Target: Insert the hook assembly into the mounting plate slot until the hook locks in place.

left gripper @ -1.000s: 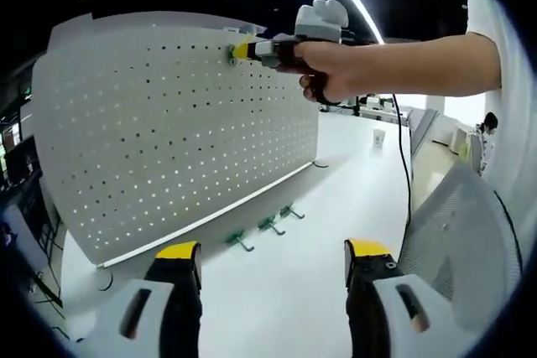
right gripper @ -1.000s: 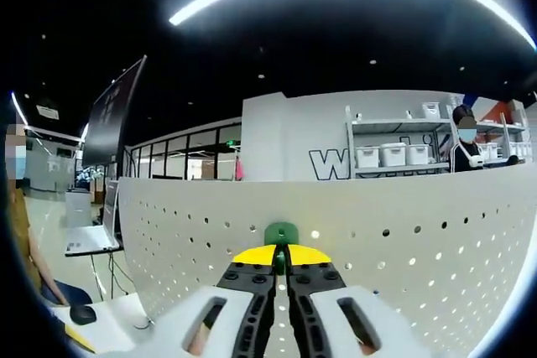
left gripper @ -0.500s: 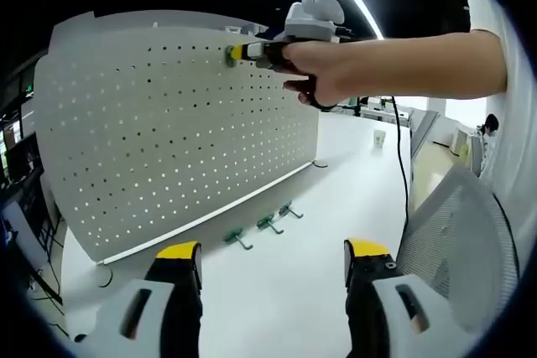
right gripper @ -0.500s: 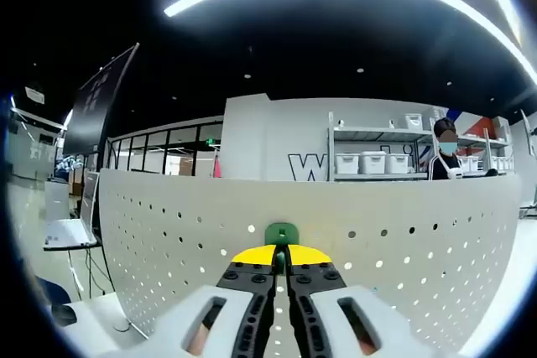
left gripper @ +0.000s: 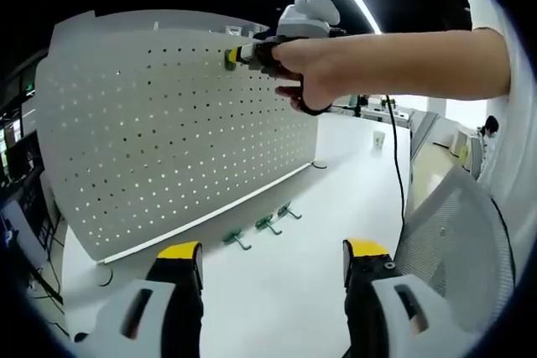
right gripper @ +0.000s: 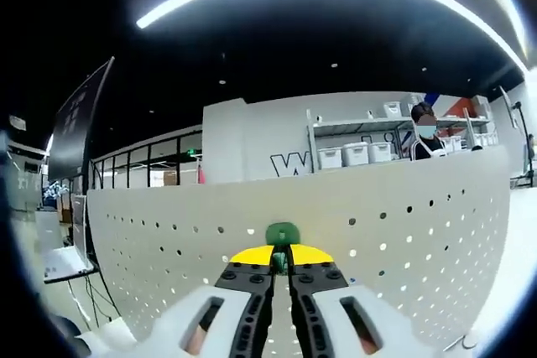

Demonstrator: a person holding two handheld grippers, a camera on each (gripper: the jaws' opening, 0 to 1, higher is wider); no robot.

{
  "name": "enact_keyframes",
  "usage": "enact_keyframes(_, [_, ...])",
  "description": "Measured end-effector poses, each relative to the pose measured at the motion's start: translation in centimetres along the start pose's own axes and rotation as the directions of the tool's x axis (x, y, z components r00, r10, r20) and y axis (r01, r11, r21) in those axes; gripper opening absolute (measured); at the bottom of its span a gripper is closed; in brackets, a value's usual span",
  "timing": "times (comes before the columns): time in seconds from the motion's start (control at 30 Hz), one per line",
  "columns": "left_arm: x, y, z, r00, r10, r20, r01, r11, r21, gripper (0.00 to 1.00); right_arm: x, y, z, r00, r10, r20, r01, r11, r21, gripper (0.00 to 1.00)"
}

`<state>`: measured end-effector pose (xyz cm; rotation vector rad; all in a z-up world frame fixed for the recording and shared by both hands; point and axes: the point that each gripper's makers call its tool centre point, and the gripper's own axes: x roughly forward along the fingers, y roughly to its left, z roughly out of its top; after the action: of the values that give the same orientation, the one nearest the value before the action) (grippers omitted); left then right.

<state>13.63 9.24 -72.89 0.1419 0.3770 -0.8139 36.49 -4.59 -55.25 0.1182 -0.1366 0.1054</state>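
Green hook (right gripper: 282,233) sits clamped in my right gripper (right gripper: 282,259) at the pegboard's (left gripper: 168,123) top edge; I'd press squarely. Left gripper (left gripper: 273,262) jaws apart.

Only readable mark: a large outlined "W" on the white back wall (right gripper: 252,136) in the right gripper view, just left of the shelving unit (right gripper: 352,144); whatever follows it is cut off by the shelf. Dark hanging banner (right gripper: 80,123) at left carries pale lettering, too small and skewed to read. Left gripper view: nothing legible
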Motion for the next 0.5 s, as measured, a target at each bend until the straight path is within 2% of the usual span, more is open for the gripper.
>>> enact_keyframes(0.27, [0.1,-0.2,0.09,1.0,-0.007,-0.001,0.007,1.0,0.0,0.69,-0.06,-0.03,0.02,1.0,-0.001,-0.007,0.002,1.0,0.017,0.04])
enact_keyframes(0.5, [0.3,-0.37,0.18,1.0,-0.012,-0.001,0.012,1.0,0.0,0.7,-0.23,0.29,0.06,0.999,0.051,-0.012,-0.051,0.998,0.036,0.07])
